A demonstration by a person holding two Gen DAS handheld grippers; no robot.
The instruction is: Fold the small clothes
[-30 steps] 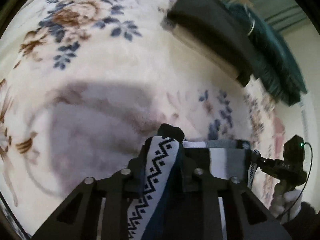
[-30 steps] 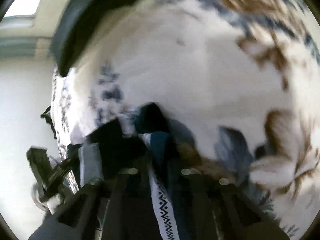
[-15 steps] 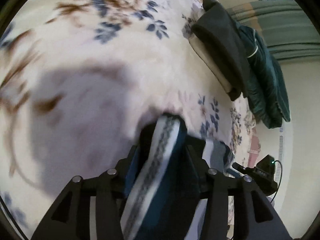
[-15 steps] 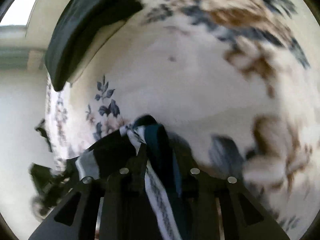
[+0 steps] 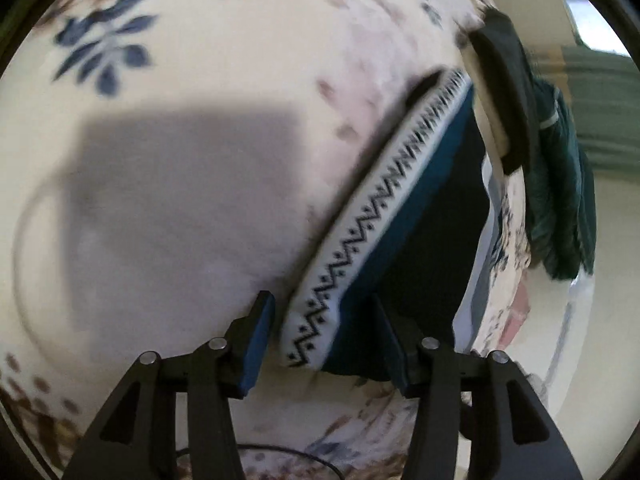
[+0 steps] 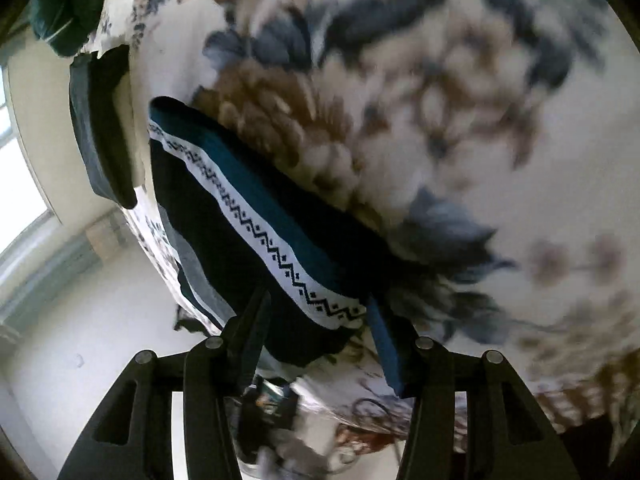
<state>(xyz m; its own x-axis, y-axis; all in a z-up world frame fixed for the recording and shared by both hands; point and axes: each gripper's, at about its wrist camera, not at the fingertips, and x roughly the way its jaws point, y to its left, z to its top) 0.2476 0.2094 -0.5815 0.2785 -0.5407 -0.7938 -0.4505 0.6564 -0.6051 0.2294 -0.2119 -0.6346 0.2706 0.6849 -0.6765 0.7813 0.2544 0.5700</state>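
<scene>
Your left gripper (image 5: 324,336) has its jaws apart and narrowing, the blue pads clear of the cloth: the corner of the folded garment (image 5: 384,200) lies between them, but neither pad presses on it. A second ago that same zigzag band was pinched tight and stood up between the fingers; now it lies flat on the floral blanket (image 5: 200,80) and runs away from the jaws toward the upper right. Your right gripper (image 6: 316,320) shows the same: jaws apart and closing in, the garment (image 6: 224,208) with its white zigzag band (image 6: 280,256) reaching in between the pads, the right pad standing clear and the left pad just beside the dark cloth, so you have let go where earlier you held a bunched fold.

The garment now lies spread as a folded dark piece with a teal edge, near the blanket's border in both views. In the left view a broad square shadow (image 5: 184,216) falls on the blanket to the left of the jaws.

Further out, a dark cushion (image 5: 504,92) sits at the far edge of the blanket, just past the end of the garment, and a heap of dark green fabric (image 5: 560,184) hangs beyond it. In the right view the cushion (image 6: 100,128) shows at the left, a bright window (image 6: 20,184) beyond it, and blurred gear with a cable lies below the jaws.
</scene>
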